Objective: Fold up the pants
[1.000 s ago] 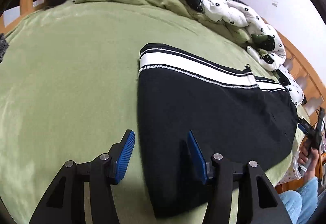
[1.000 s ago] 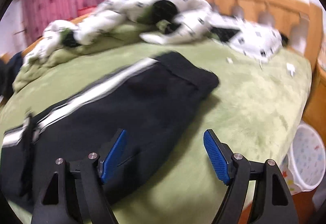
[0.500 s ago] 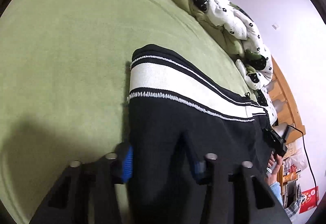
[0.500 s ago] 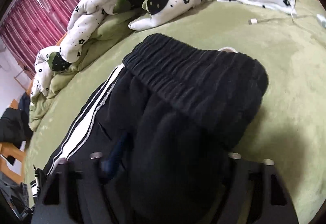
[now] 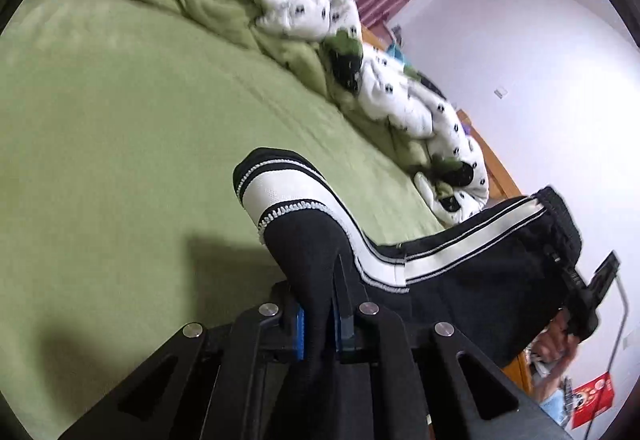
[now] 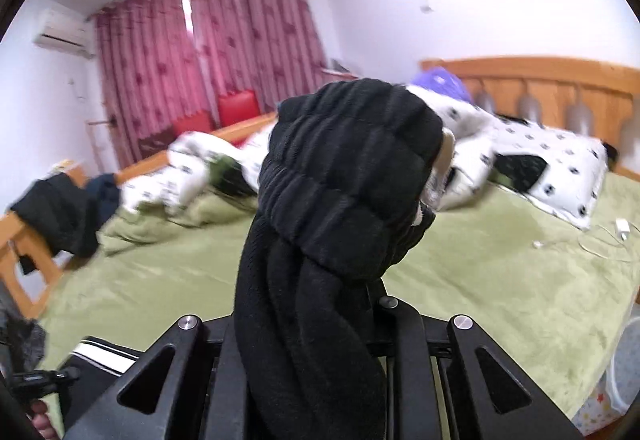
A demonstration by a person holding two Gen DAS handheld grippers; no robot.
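Observation:
The black pants [image 5: 452, 280] with a white side stripe hang lifted above the green bed [image 5: 120, 120]. My left gripper [image 5: 318, 332] is shut on the leg-cuff end, the blue pads pinching the black cloth. My right gripper [image 6: 316, 352] is shut on the elastic waistband end [image 6: 348, 168], which bunches up in front of the camera and hides the fingertips. In the left wrist view the right gripper [image 5: 584, 300] shows at the far right, holding the waistband up.
A white flowered quilt with green blanket [image 5: 320, 24] is heaped along the far side of the bed. A pillow [image 6: 552, 164] and a charger cable [image 6: 608, 236] lie near the wooden headboard [image 6: 540, 80]. Dark clothes [image 6: 60, 216] hang on the footboard. A white basket [image 6: 616, 380] stands beside the bed.
Both grippers went down onto the pants, closed on the cuff end and the waistband end, and lifted the pants off the bed.

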